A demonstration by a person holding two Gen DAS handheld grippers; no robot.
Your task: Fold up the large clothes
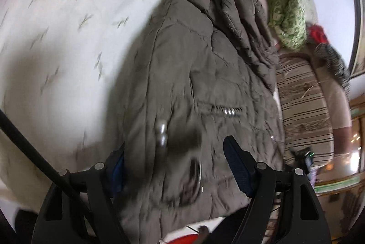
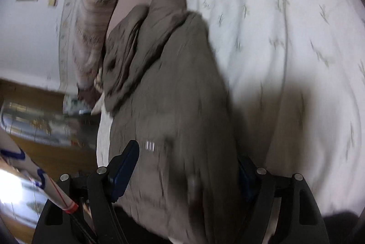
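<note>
Olive quilted jacket [image 1: 196, 75] bunched on white bedspread [image 1: 68, 27], zip pocket up

White bedspread [image 1: 68, 27] — striped pillows [image 1: 305, 111]

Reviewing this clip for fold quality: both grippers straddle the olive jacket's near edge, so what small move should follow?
Probably close both sets of fingers on the jacket hem. The left gripper and right gripper each sit wide apart with fabric between them on the white bedspread.
</note>
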